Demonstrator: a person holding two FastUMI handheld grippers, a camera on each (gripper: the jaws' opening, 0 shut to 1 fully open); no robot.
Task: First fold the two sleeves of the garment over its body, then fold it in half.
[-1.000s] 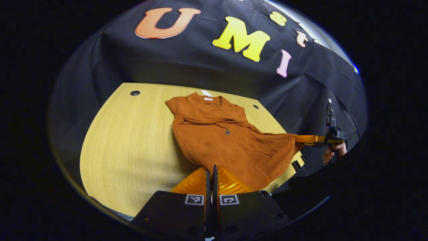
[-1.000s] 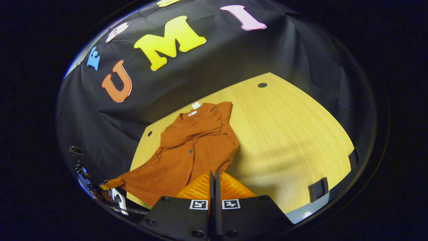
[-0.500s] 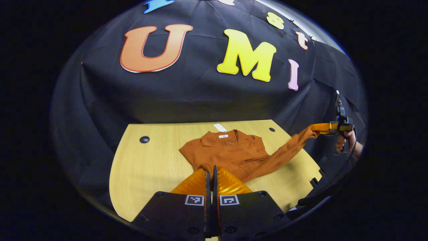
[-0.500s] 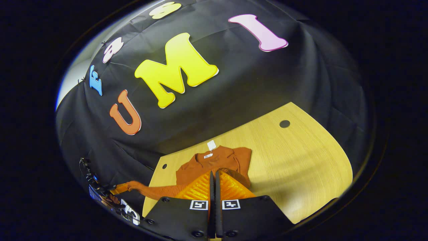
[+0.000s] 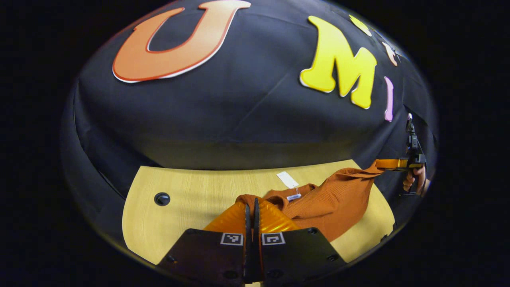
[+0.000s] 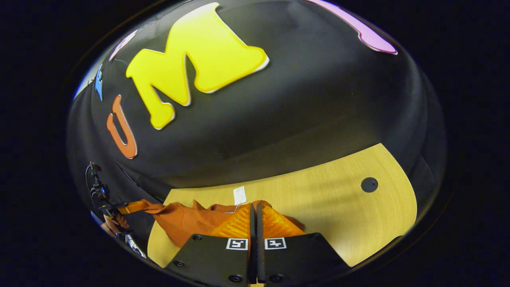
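A rust-orange knit garment (image 5: 330, 199) lies at the far side of the wooden table (image 5: 191, 191), its collar with a white tag (image 5: 287, 179) toward the wall. My left gripper (image 5: 251, 201) is shut on a bunched edge of the cloth just short of the collar. In the left gripper view my right gripper (image 5: 376, 163) is at the far right, shut on another corner and holding it up off the table, so the cloth hangs between the two. In the right gripper view the right gripper (image 6: 254, 206) pinches the garment (image 6: 183, 219), and the left gripper (image 6: 129, 207) holds the far corner.
The black cloth wall stands close behind the table's far edge. A dark round hole (image 5: 161, 198) sits in the tabletop to the left, and another hole (image 6: 369, 184) to the right. A hand (image 5: 414, 179) holds the far gripper's handle.
Both grippers have travelled forward toward the collar and the wall with the hem corners in them. The lower half of the garment has come up off the table and over its body.
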